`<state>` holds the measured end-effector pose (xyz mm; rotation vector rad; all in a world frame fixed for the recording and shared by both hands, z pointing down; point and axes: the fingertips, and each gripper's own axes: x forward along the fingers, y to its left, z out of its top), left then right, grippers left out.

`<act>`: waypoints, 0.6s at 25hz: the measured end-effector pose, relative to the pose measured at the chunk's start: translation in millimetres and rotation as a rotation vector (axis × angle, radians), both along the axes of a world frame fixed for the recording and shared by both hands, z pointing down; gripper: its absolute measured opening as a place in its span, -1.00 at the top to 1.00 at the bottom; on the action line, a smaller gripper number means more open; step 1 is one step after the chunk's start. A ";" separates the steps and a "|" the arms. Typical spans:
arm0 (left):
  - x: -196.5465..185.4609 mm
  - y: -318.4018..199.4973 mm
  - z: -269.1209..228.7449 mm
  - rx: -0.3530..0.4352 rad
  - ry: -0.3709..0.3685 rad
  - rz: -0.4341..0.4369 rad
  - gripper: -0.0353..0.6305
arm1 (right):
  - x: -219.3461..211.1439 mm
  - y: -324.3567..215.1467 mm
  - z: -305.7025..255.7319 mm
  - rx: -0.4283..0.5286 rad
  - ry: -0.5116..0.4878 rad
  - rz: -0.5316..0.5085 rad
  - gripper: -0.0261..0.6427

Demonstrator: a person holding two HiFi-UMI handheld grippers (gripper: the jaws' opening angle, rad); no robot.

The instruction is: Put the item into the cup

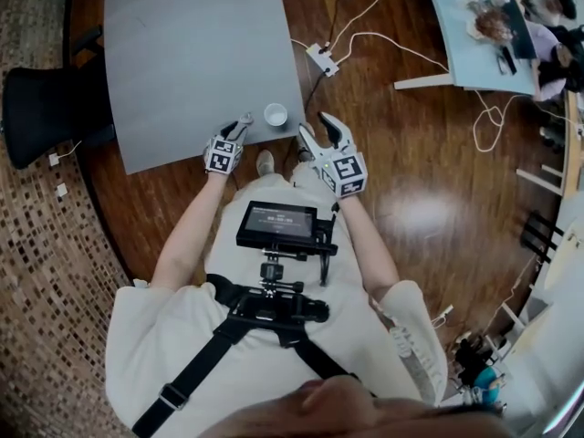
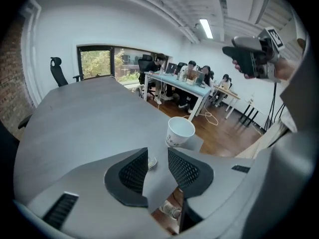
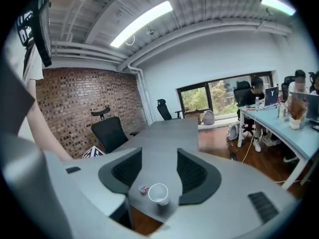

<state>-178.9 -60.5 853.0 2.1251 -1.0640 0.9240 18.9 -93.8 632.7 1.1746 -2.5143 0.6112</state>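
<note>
**Left gripper**: lower centre of its own view. Jaws spread, pinching nothing.

**Item**: small and pale, lying on the table. It shows in the gap between the left gripper's jaws, partly hidden by the left-hand jaw, and no pad presses on it.

**Cup**: white, upright, mouth up, right of centre in the left gripper view. It stands by the table's corner, just beyond the right-hand jaw, near the item but apart from it.

**Right gripper**: lower centre of its own view. Jaws spread, empty, held high above the table. Cup and item appear small through the gap, with the item just left of the cup.

**Head view, centre:** the left gripper is at the table's near edge beside the cup. The right gripper is off the corner, over the wood floor.

**Surroundings:**
- Screen on a chest harness, below the grippers.
- Black chair at the left edge.
- Power strip on the floor, upper centre.
</note>
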 end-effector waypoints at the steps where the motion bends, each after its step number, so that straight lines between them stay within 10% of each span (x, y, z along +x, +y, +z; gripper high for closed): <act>1: -1.1 1.1 10.4 -0.013 -0.028 0.017 0.51 | -1.6 -3.3 -1.1 0.004 0.006 -0.011 0.22; 15: -2.2 -2.6 77.9 -0.113 -0.196 0.128 0.53 | -6.1 -25.8 23.2 -0.053 0.002 -0.094 0.22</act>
